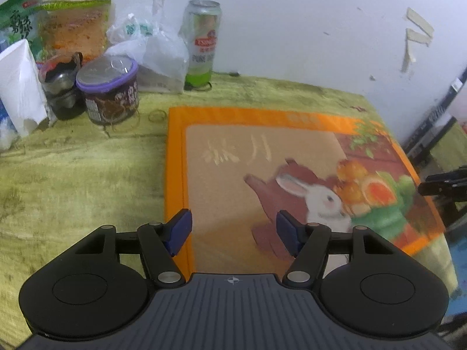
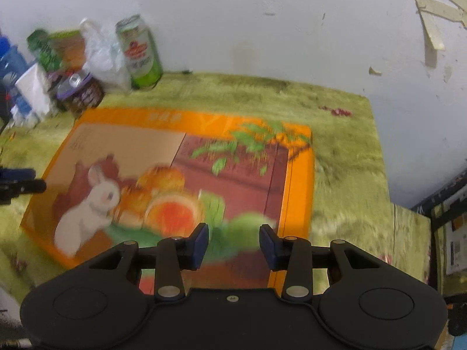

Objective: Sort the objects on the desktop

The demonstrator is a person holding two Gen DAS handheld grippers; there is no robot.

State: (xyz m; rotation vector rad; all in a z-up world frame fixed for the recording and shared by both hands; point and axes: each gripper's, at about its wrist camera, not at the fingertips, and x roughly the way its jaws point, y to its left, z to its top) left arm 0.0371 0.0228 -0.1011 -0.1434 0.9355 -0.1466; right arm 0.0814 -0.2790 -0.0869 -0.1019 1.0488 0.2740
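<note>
The left gripper (image 1: pixel 234 231) hangs over the near left part of a large flat orange box (image 1: pixel 292 175), its two blue-padded fingers (image 1: pixel 178 232) spread apart with nothing between them. The right gripper (image 2: pixel 234 246) hangs over the near right part of the same box (image 2: pixel 181 180), fingers likewise apart and empty. Each gripper shows at the edge of the other's view as a dark shape beside the box.

The box lies flat on a tabletop (image 1: pixel 73 180) covered in worn yellow-green cloth. Its lid bears a white rabbit, oranges and green leaves.

Beyond the box, in the far left corner against a white wall (image 1: pixel 292 23), stands a cluster of things. A tall green and white can (image 1: pixel 202 43) stands upright nearest the box's far edge. Just left of it sits a crumpled clear plastic bag (image 1: pixel 154 52). In front of the bag is a dark jar with a purple lid (image 1: pixel 109 93), and touching its left side a small metal pot (image 1: pixel 59 87). Further left is white tissue paper (image 1: pixel 22 87), with green and orange snack packets (image 1: pixel 73 26) leaning on the wall behind.
</note>
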